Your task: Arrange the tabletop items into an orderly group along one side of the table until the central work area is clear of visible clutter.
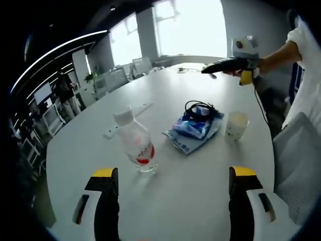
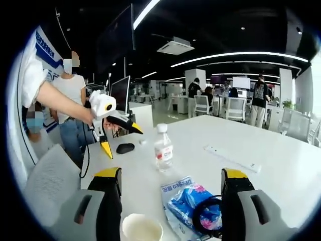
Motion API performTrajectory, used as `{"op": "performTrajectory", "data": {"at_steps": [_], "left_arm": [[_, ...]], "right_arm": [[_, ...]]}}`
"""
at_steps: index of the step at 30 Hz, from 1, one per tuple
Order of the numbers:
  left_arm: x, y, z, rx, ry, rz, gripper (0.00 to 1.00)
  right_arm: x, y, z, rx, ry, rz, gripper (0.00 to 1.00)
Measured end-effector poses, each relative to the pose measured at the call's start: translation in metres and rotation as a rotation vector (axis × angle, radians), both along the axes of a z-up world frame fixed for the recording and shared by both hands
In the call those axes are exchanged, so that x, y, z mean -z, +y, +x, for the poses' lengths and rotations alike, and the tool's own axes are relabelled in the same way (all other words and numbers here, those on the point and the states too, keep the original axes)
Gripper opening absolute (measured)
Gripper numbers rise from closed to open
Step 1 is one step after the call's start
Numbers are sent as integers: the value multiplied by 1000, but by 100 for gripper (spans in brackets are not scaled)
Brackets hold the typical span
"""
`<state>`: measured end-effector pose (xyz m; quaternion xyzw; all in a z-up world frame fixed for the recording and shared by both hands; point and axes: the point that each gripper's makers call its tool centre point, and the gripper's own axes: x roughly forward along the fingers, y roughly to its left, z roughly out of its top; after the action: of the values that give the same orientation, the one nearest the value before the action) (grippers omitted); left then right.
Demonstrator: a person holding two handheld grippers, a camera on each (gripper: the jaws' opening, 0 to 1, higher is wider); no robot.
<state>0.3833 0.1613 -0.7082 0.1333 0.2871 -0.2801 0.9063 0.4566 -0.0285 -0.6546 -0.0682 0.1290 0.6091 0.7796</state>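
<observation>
Red-labelled clear plastic bottle stands left of blue printed packet and white paper cup; label writing unreadable. Left gripper and right gripper both gape, holding nothing.

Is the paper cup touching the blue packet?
Apart. In the left gripper view a strip of bare table separates the paper cup from the blue packet; the right gripper view shows the gap too.
</observation>
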Motion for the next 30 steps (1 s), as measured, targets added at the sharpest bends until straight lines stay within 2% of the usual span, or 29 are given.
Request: {"op": "performTrajectory", "data": {"at_steps": [9, 14, 23, 26, 30], "left_arm": [[-2, -13, -10, -10, -10, -14, 88], [-4, -20, -18, 0, -7, -7, 88], [-10, -28, -24, -4, -16, -10, 87], [-15, -32, -25, -14, -26, -22, 86], [-22, -37, -25, -61, -51, -90, 86]], "right_arm": [[1, -37, -11, 57, 1, -5, 79], [2, -50, -15, 75, -1, -13, 79], [-2, -59, -21, 104, -7, -10, 79], [-8, -65, -19, 136, -16, 2, 78], [-12, -73, -13, 188, -10, 22, 78]]}}
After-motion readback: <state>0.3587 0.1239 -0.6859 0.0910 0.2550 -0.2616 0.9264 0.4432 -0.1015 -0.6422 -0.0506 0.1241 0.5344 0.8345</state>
